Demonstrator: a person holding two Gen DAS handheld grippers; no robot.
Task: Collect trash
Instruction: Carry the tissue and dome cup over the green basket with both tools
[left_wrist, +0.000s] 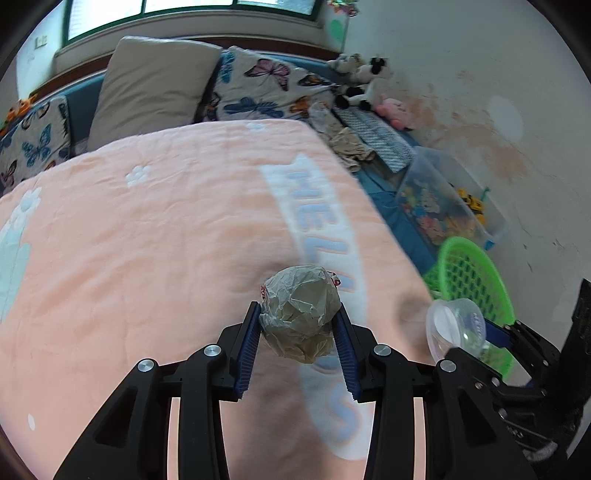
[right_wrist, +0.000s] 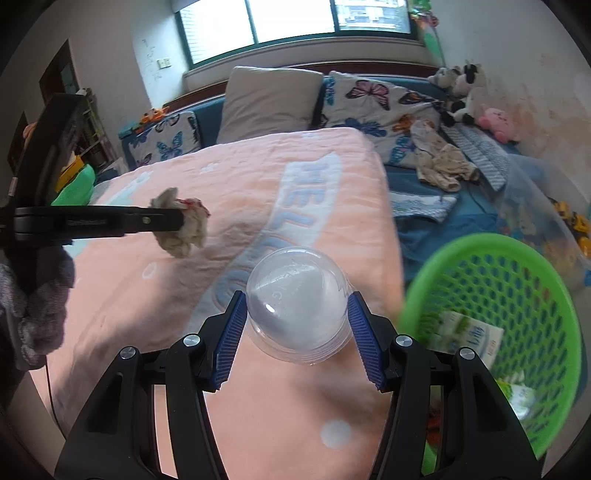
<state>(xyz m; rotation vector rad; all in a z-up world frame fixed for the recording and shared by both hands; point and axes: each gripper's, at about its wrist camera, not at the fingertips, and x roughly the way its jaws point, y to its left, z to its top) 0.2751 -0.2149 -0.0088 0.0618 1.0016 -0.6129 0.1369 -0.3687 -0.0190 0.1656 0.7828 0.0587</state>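
Observation:
My left gripper (left_wrist: 296, 306) is shut on a crumpled brownish paper ball (left_wrist: 301, 317), held above the pink blanket (left_wrist: 147, 258); both blue pads press its sides. From the right wrist view the same ball (right_wrist: 184, 229) hangs at the tip of the left gripper (right_wrist: 177, 220), clear of the bed. My right gripper (right_wrist: 297, 295) is shut on a clear plastic dome cup (right_wrist: 299, 310), also seen at the right of the left wrist view as the cup (left_wrist: 452, 328). A green mesh basket (right_wrist: 517, 258) sits just right of the cup, beside the bed edge.
The basket holds a white carton (right_wrist: 469, 336) and other wrappers. Pillows (left_wrist: 155, 81) and plush toys (left_wrist: 365, 74) line the bed's far end; clothes (right_wrist: 443, 166) lie on the blue sheet. A clear toy bin (left_wrist: 443, 203) stands by the stained wall. A sleeved hand (right_wrist: 40, 306) grips the left tool.

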